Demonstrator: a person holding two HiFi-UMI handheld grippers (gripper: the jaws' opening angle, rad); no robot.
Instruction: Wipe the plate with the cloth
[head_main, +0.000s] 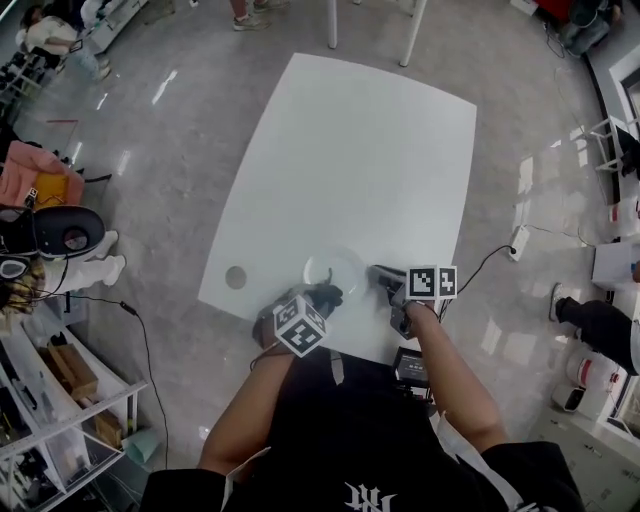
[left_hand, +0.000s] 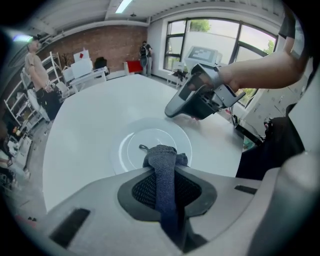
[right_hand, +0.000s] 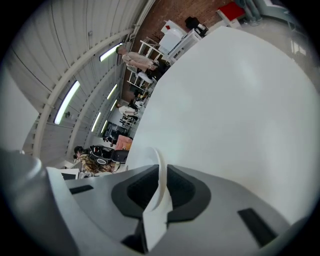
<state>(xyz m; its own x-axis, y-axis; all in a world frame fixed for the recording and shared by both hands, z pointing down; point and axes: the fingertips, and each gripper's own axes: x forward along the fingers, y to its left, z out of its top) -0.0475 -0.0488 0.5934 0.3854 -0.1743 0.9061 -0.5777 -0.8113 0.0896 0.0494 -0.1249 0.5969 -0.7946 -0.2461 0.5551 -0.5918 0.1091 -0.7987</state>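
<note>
A dark cloth (left_hand: 161, 155) is clenched in the left gripper (left_hand: 165, 172); its bunched end pokes out past the tips and hangs over the near side of the plate (left_hand: 131, 150). Whether it touches the plate cannot be told. The plate lies flat on the white table (left_hand: 90, 120), close to the person's edge. At its far right rim sits the right gripper (left_hand: 172, 111), jaws pinched on that rim.

To wipe well, I judge the right gripper should simply anchor the rim while the left presses the bunch down into the well and sweeps in circles. Light pressure seems wise, since the plate looks apt to slide, and the strokes should stop short of the other gripper.

The right gripper view alone shows the grip: a thin white edge stands between the pads. The left gripper view alone shows the cloth over the plate. Only the head view shows both grippers and a small round mark (head_main: 236, 277) on the table beside the plate
</note>
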